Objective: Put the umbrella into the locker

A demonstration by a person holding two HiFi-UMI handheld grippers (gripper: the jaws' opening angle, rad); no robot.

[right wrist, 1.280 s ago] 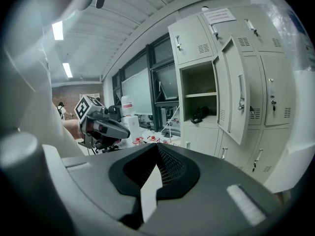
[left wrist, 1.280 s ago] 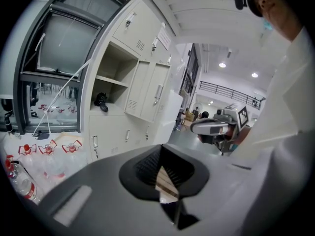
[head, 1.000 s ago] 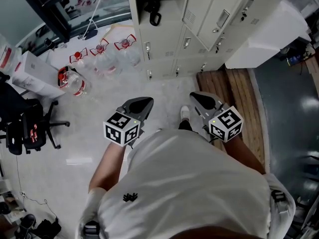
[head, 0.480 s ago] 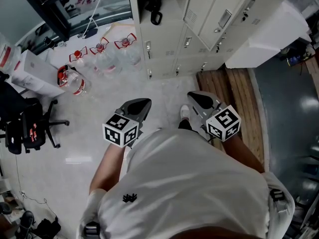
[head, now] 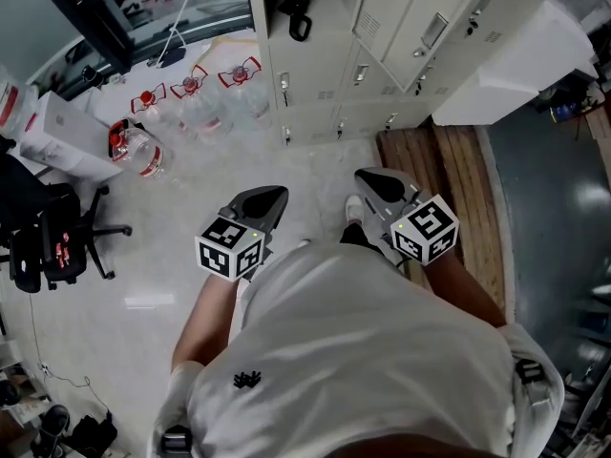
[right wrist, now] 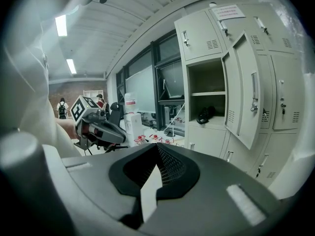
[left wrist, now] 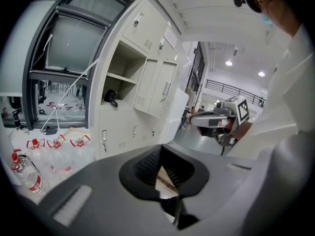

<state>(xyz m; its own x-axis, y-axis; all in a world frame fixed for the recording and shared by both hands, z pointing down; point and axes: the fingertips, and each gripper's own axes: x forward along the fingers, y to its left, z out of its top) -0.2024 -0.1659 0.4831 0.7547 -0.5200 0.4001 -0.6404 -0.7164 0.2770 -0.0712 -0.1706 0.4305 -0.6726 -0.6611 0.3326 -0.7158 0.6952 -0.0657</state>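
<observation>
We see the umbrella [head: 298, 23] already inside the locker [head: 315, 93]. It is a small dark bundle on the shelf of the open compartment, with a loop hanging at the front edge. We take it for the folded umbrella, but it is too small to be sure. In the right gripper view its long axis looks to run across the shelf, though we cannot tell firmly.

Left gripper [head: 273, 198]: jaws closed together, nothing between them. Right gripper [head: 367, 181]: same, tips closed, empty. Both are held in front of the locker, well apart from it, pointing toward it and slightly down.

Key relation: the umbrella lies ahead of and above both grippers, inside the locker. The left gripper lines up closer with the open compartment. The right gripper sits closer to the open door [head: 412, 19], which swings out from the compartment's right side. Neither gripper touches locker or door.

We judge the placing done. What is left, if anything, is shutting the door, and the right gripper is better placed for that push. Water bottles [head: 191, 98] stand on the floor left of the locker, out of the way.
</observation>
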